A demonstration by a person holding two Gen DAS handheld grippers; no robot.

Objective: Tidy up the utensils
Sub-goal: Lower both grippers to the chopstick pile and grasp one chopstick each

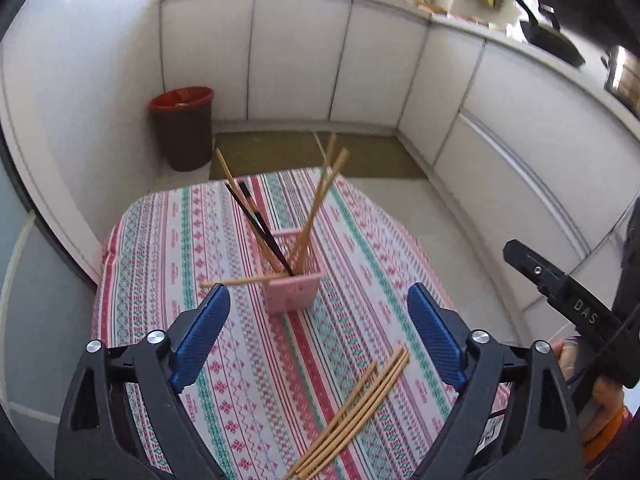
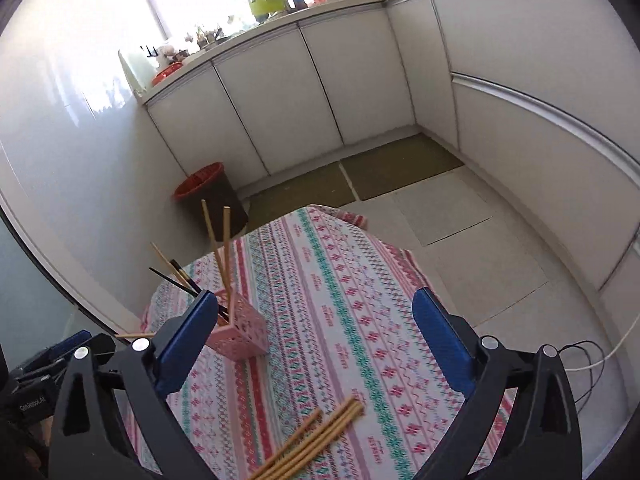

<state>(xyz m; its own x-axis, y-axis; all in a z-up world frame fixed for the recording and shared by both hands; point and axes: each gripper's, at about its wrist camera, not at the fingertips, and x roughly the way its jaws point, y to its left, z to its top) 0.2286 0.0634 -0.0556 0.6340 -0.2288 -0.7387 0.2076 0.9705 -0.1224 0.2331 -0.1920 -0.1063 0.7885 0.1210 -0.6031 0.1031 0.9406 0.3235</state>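
White kitchen cabinets [image 1: 296, 60] wrap around the room where I stand over a small table under a striped pink, green and white patterned cloth [image 1: 168, 248]. Closest to me, my left tongs [image 1: 318, 300] are spread wide with nothing between the blue ribbed pads [image 1: 198, 340], and they hang above the cloth. My right tongs [image 2: 312, 302] are just as wide and empty, also above the table. Between and below both pairs lies a loose bundle of plain light-wood chopsticks [image 1: 352, 412], flat on the cloth near the table's near edge, lined up roughly side by side; from the right wrist they show again [image 2: 316, 436]. Further along, around the middle of the table, stands a small pink perforated plastic utensil holder [image 1: 294, 284], upright, well apart from the bundle. Inside it lean several light-wood chopsticks and a pair of dark black ones [image 1: 256, 224], fanning out to different sides. One wooden chopstick [image 1: 240, 280] lies nearly level across the holder's rim, its end sticking out to the left. Beyond the table, on the floor beside the wall, is a brown waste bin with a red rim [image 1: 184, 128]. A black wok [image 1: 552, 40] sits on the far counter at the right.
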